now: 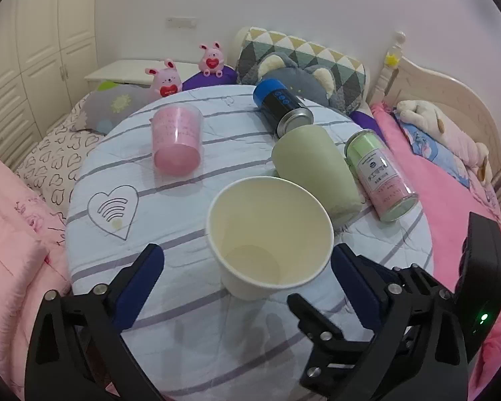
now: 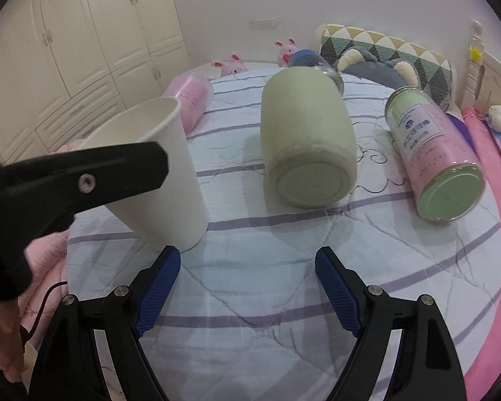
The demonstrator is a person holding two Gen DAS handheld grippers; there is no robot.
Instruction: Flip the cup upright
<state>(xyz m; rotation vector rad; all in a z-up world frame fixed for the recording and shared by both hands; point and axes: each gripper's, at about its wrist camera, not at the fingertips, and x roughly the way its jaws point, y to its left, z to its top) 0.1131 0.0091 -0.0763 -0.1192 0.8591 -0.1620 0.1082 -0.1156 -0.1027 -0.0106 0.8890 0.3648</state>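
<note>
A white paper cup [image 1: 270,237] stands mouth up on the round quilted table [image 1: 183,334]; it also shows in the right wrist view [image 2: 157,173]. My left gripper [image 1: 247,260] is open, its blue pads [image 1: 140,284] on either side of the cup with gaps. A pale green cup [image 1: 314,167] lies on its side behind it, base toward the right wrist camera [image 2: 310,140]. My right gripper [image 2: 247,267] is open and empty over the cloth, in front of the green cup.
A pink plastic cup [image 1: 177,140] lies on its side at the back left. A blue-capped can [image 1: 280,103] and a pink and green can [image 2: 434,153] lie on the table. Pillows and plush toys [image 1: 165,78] surround it.
</note>
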